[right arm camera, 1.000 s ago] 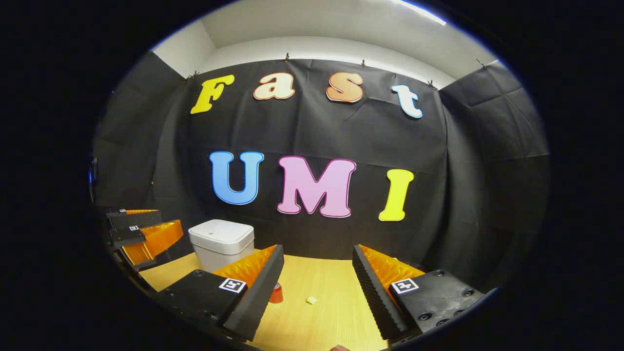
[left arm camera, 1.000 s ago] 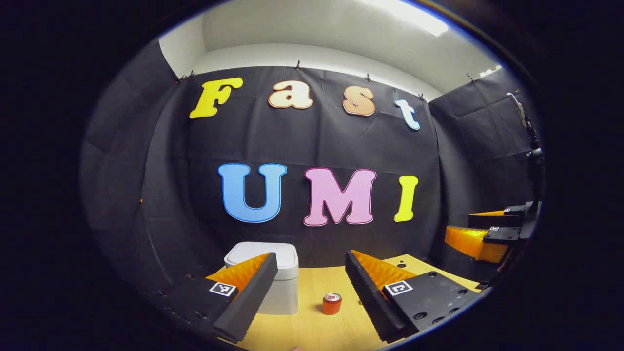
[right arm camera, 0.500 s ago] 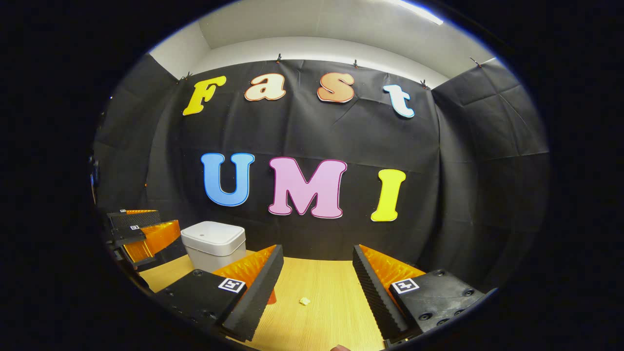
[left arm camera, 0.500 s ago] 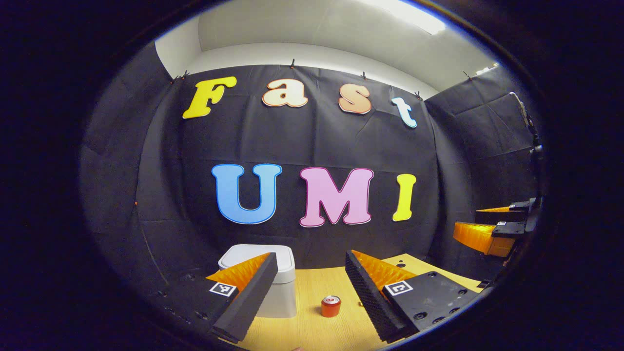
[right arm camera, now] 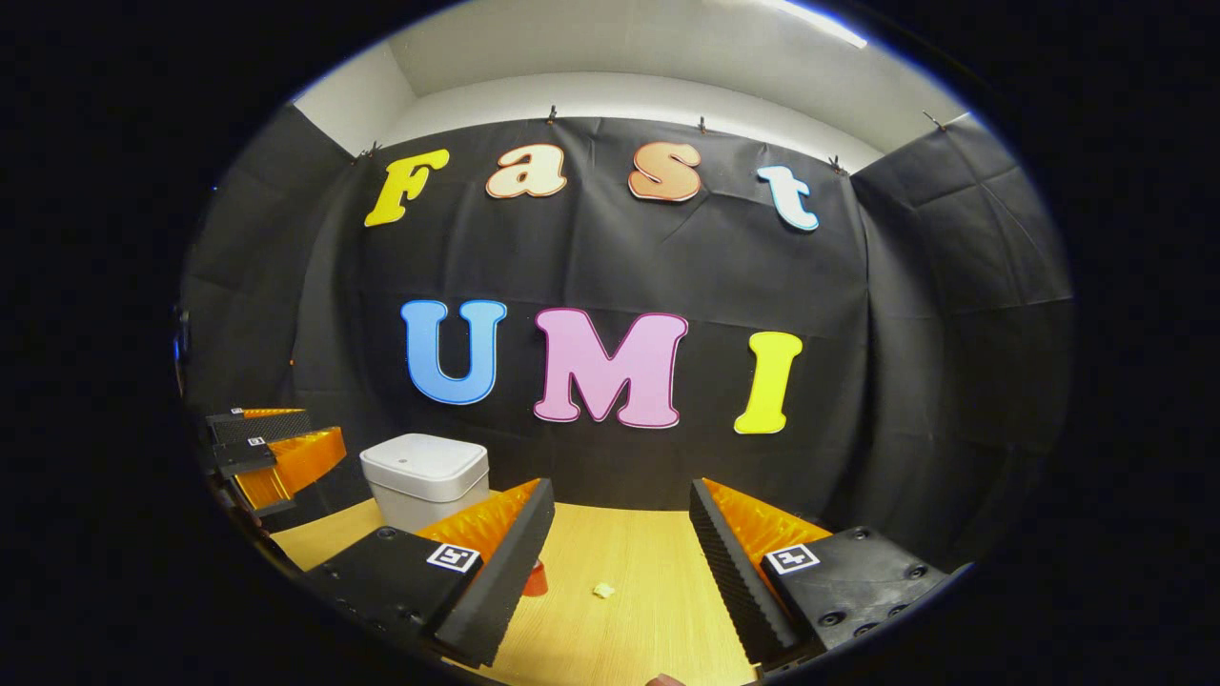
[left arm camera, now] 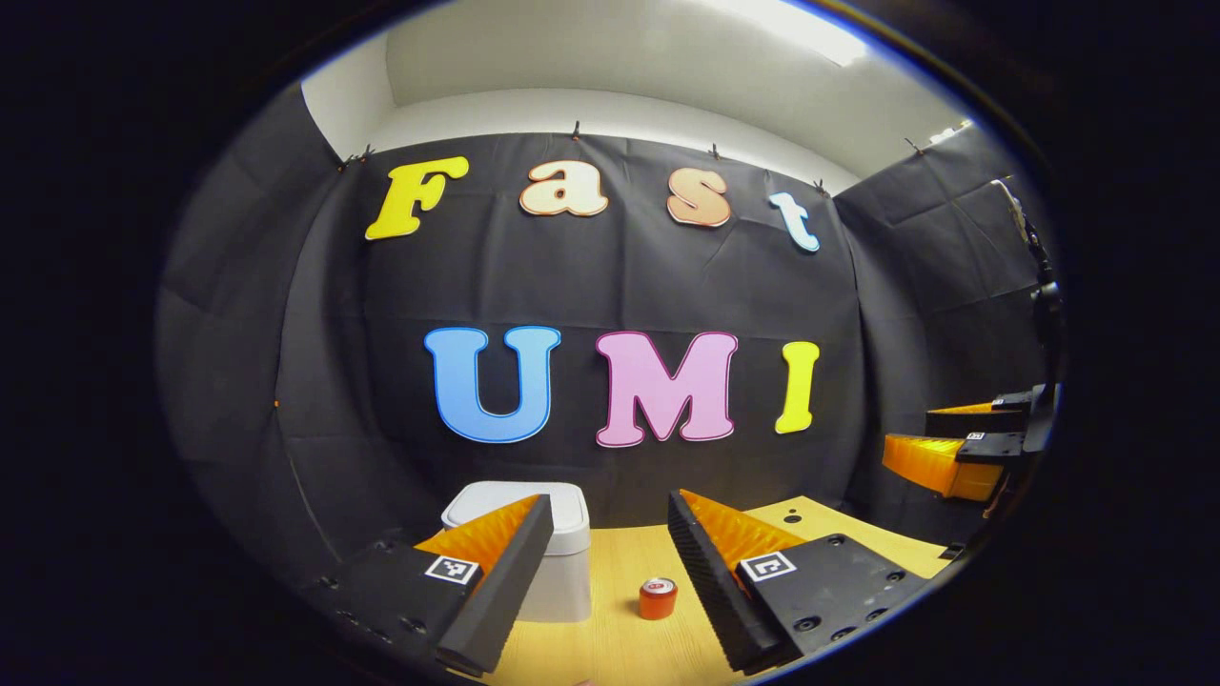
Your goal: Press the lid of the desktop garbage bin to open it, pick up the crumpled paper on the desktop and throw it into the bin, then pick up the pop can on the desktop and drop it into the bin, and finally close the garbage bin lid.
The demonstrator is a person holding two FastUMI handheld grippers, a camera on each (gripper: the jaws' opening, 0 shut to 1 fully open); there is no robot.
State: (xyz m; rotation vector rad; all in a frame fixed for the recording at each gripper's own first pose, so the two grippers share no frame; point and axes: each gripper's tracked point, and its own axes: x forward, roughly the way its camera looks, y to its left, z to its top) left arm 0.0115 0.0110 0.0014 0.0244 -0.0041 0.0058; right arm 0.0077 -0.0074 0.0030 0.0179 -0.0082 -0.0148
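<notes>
A white desktop bin stands at the back left of the wooden desk, its lid down. A red pop can stands upright to the bin's right; in the right gripper view the can is mostly hidden behind a finger. A small crumpled paper lies on the desk ahead of my right gripper. Held above the desk's near side, my left gripper is open and holds nothing. My right gripper is open and holds nothing too. Each gripper appears at the edge of the other's view.
The black cloth wall closes the desk at the back and on both sides. Two small dark holes mark the desk's far right part.
Both views shifted only slightly. My left gripper's fingers have come a little closer together; the bin, can and paper have not moved.
</notes>
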